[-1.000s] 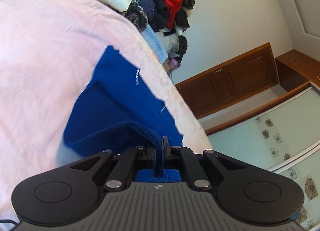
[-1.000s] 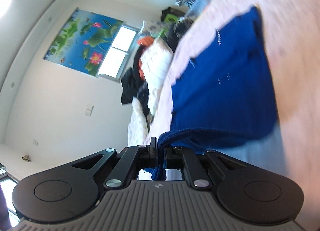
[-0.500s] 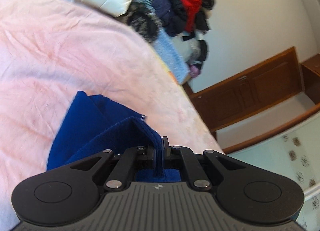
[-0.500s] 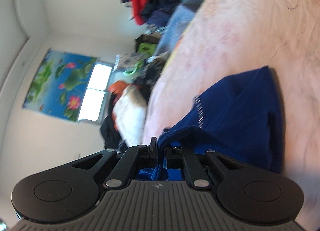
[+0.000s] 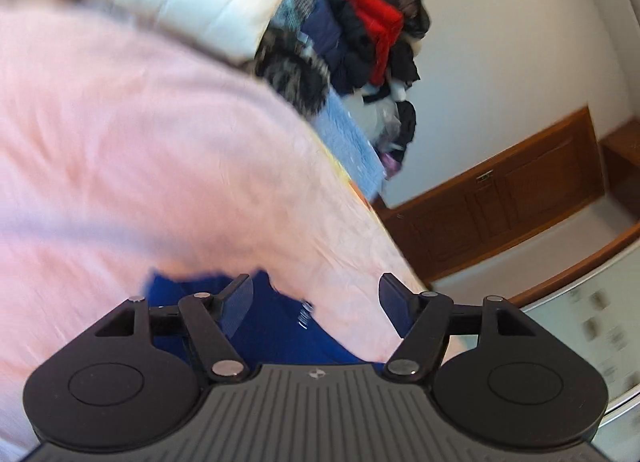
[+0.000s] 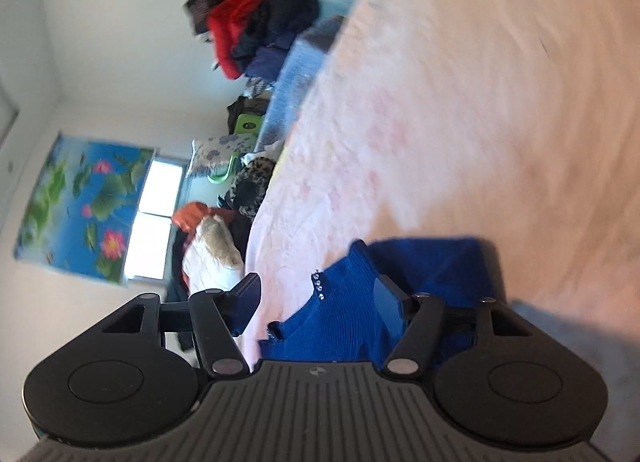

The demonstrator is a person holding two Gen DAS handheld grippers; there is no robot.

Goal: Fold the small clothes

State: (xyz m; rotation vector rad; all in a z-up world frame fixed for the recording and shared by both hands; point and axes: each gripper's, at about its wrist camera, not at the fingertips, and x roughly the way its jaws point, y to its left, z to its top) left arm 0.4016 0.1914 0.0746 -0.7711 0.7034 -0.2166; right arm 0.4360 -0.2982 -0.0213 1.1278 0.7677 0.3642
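While both claws gape wide, the blue garment (image 6: pixel 352 318) lies folded on the pink bedspread (image 6: pixel 460 122).

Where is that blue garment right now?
The blue garment lies on the pink bedspread, low in both wrist views, just ahead of the open left gripper and right gripper.

- No readable text, numbers or brand names in either view.
- Only mark: a small round emblem, no letters, on the ribbed body of the left gripper (image 5: pixel 316 302) and of the right gripper (image 6: pixel 316 296).
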